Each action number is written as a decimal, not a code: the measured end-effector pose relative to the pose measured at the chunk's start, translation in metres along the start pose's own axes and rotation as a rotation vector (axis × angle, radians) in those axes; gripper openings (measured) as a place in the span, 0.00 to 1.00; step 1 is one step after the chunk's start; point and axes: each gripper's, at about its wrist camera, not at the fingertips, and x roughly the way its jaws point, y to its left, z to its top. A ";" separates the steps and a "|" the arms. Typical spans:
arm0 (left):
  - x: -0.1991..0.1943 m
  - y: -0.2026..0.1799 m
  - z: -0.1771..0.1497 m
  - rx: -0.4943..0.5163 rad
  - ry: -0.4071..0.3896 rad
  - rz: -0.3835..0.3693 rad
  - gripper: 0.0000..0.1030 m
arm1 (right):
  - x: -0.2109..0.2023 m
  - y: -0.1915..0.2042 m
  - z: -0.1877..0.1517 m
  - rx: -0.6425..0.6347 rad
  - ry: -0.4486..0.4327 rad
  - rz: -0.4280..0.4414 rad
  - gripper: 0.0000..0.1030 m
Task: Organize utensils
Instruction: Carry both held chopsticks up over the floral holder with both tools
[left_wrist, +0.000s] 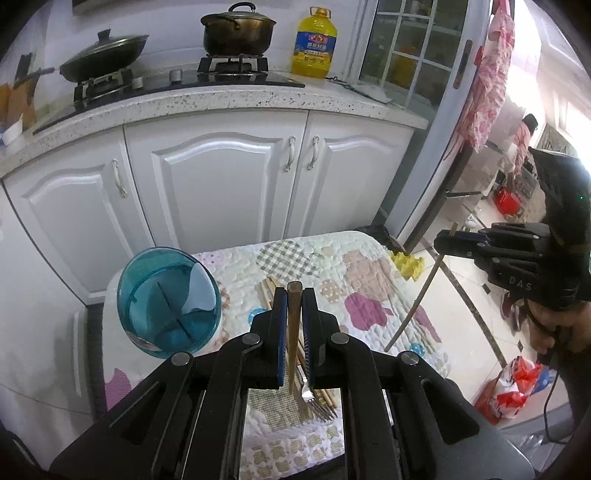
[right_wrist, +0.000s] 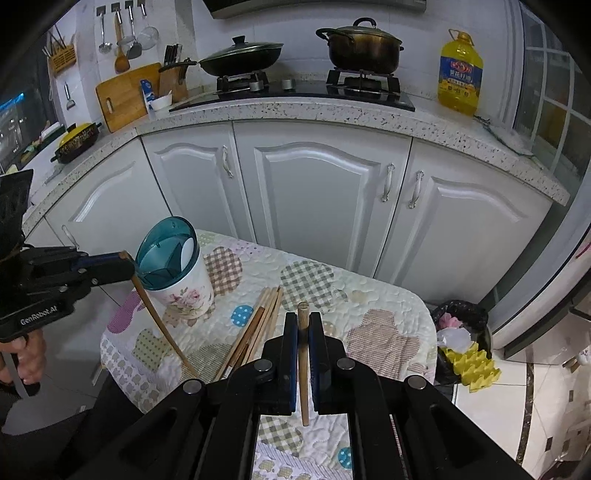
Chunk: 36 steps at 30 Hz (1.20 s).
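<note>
Quilted patchwork tabletop, slim wooden chopsticks, teal-rimmed holder.

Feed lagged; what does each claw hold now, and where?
Left claw: one chopstick near its top end. Right claw: another chopstick, also near its top.

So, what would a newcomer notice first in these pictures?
Probably the two tongs: the left tongs and the right tongs are each shut on one chopstick, lifted above the quilted table cover. Next, the teal-rimmed utensil holder at the cover's far left corner, with loose chopsticks lying beside it.
</note>
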 end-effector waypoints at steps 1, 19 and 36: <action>-0.001 0.000 0.000 0.002 -0.001 -0.001 0.06 | -0.002 0.000 0.000 -0.003 0.000 0.000 0.05; -0.004 0.008 -0.002 0.004 0.016 0.015 0.06 | 0.000 0.004 0.006 -0.019 0.031 -0.014 0.05; -0.021 0.044 0.006 -0.076 0.001 -0.014 0.06 | -0.001 0.032 0.030 -0.080 0.032 -0.016 0.05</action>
